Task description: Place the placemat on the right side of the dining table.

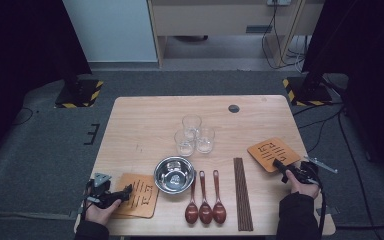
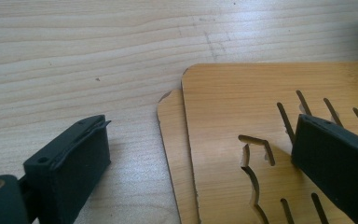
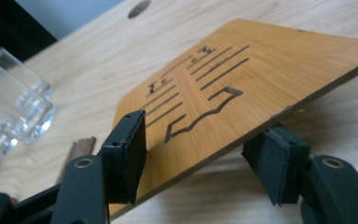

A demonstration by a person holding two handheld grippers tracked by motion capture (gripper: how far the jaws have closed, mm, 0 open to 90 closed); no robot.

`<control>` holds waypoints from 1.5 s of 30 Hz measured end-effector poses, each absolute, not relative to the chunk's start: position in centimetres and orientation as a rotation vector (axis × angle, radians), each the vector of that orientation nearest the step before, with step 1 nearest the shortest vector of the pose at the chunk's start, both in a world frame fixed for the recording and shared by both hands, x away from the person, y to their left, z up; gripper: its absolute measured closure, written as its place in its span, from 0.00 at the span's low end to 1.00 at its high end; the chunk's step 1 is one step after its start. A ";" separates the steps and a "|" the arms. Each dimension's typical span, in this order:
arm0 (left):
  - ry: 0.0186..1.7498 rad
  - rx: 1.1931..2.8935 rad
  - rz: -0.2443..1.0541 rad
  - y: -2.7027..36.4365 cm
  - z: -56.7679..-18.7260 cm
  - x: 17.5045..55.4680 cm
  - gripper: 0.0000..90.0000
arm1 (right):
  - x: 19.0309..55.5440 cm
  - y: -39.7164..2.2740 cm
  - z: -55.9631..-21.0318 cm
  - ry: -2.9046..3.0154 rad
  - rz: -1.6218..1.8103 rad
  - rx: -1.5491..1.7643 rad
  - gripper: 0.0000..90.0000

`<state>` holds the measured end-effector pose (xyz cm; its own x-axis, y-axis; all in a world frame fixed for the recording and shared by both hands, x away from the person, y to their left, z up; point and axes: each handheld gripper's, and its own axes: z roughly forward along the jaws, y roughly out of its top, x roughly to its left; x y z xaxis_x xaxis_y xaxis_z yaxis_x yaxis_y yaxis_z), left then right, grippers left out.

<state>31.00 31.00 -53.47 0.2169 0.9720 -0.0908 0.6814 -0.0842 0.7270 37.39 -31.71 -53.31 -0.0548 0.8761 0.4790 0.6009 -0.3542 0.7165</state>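
Two mats (image 1: 138,195) lie stacked at the table's (image 1: 145,120) near left corner, and your left gripper (image 1: 120,194) rests just at their left edge. In the left gripper view its jaws stand wide apart: one pad (image 2: 81,154) is over bare wood, the other over the top mat (image 2: 261,121), and they press on nothing. The stack lies to the right of this hand, so it is the nearer one for the next mat. In the middle stand the bowl (image 1: 174,174), three glasses (image 1: 194,135), three spoons (image 1: 205,200) and the chopsticks (image 1: 242,192).

At the right, a third mat (image 1: 273,153) sits near the table's right edge. Your right gripper (image 1: 283,170) is at its near corner and points away from you and leftward. In the right gripper view the mat (image 3: 242,88) is tilted, its near edge between the two parted jaws. The pads do not clamp it; I judge that you are letting it go.
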 end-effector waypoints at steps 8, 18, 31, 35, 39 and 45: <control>1.532 1.835 0.563 31.0 -53.5 31.0 0.03 | 36.9 -31.7 -53.4 1.622 1.321 1.916 0.41; 1.532 1.835 0.563 31.0 -53.5 31.0 0.03 | 35.8 -31.5 -53.5 1.690 1.238 1.859 0.36; 1.531 1.836 0.563 31.0 -53.5 31.0 0.03 | 35.2 -31.7 -52.7 1.721 1.248 1.720 0.37; 1.532 1.836 0.562 31.0 -53.5 31.0 0.03 | 35.5 -31.8 -52.6 1.740 1.257 1.693 0.40; 1.531 1.836 0.562 31.0 -53.5 31.0 0.03 | 36.0 -31.8 -52.3 1.761 1.227 1.653 0.41; 1.530 1.837 0.561 31.0 -53.5 31.0 0.03 | 36.9 -31.4 -52.1 1.765 1.220 1.627 0.42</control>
